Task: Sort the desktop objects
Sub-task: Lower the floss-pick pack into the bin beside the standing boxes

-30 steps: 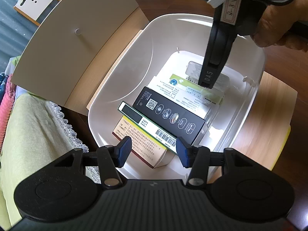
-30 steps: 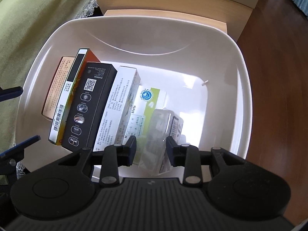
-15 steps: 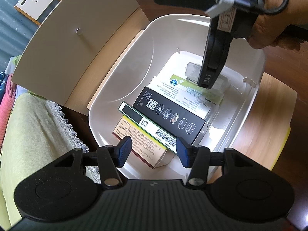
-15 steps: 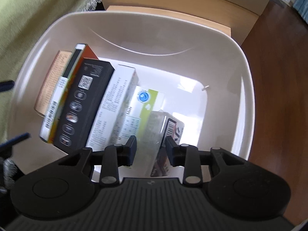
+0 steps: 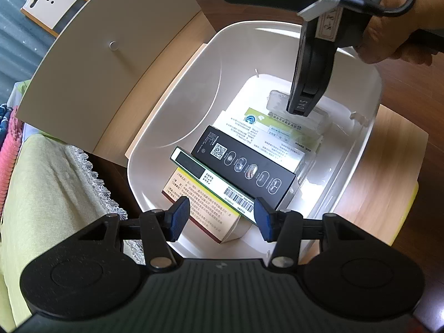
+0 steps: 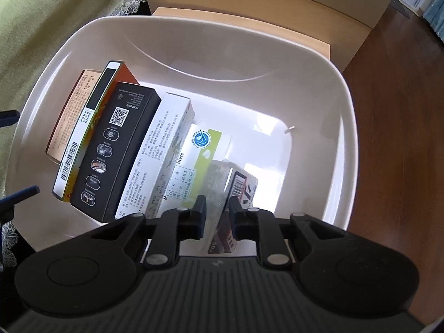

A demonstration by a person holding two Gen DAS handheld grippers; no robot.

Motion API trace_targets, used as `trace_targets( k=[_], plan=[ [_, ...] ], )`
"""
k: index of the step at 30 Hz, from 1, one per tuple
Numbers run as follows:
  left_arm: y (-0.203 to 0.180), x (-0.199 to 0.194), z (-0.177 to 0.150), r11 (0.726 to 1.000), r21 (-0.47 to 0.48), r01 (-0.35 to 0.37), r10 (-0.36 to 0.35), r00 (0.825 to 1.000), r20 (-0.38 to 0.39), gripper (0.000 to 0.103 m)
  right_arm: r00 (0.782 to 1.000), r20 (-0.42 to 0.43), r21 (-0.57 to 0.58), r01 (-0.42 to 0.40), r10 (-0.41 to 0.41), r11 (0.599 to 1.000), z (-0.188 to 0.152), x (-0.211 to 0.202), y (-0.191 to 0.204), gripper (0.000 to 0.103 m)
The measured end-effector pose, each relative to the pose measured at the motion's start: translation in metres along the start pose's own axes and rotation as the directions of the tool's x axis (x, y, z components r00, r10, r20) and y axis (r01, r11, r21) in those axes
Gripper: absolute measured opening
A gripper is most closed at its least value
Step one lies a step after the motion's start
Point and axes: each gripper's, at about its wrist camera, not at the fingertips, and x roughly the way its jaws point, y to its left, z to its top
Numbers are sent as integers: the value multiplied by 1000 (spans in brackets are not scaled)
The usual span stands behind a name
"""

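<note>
A white plastic bin [image 5: 177,105] [image 6: 347,127] holds several boxes standing side by side: a tan box [image 5: 199,202], a white-and-green barcode box [image 5: 213,180], a black box [image 5: 244,161] [image 6: 116,149], a white box [image 6: 163,149] and a green-and-white box [image 5: 260,119] [image 6: 205,144]. A clear plastic package [image 5: 316,119] [image 6: 244,186] leans against the green-and-white box. My right gripper [image 6: 217,211] [image 5: 301,108] reaches down into the bin, its fingers closed narrowly on that package. My left gripper [image 5: 222,216] hovers open above the bin's near rim, over the tan box, holding nothing.
The bin rests on a light wooden board [image 5: 388,161] on a dark wood table [image 6: 402,138]. A beige panel [image 5: 111,55] stands beside the bin. Green cloth with a lace edge [image 5: 55,194] lies at the left. A hand [image 5: 394,27] holds the right gripper.
The right gripper's fingers have drawn closer together around the clear package, which has shifted and turned a little. The left gripper has stayed still and open.
</note>
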Motion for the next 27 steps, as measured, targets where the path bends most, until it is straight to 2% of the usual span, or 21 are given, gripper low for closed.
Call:
trace_targets(
  k=[10,22,27],
  plan=[
    [2,-1,2,1000,0,0,0,1000,0,56,996,-16,-154,88,-92,984,5,4,24,14],
    [4,-2,1,1000,-5,-3,3,1000,1,56,983,-41,-201,169,-181,965,13,4,29,16],
    [4,-3,2,1000,-8,-1,1,1000,8,56,991,-34,-180,122,-130,976,15,3,27,16]
  ],
)
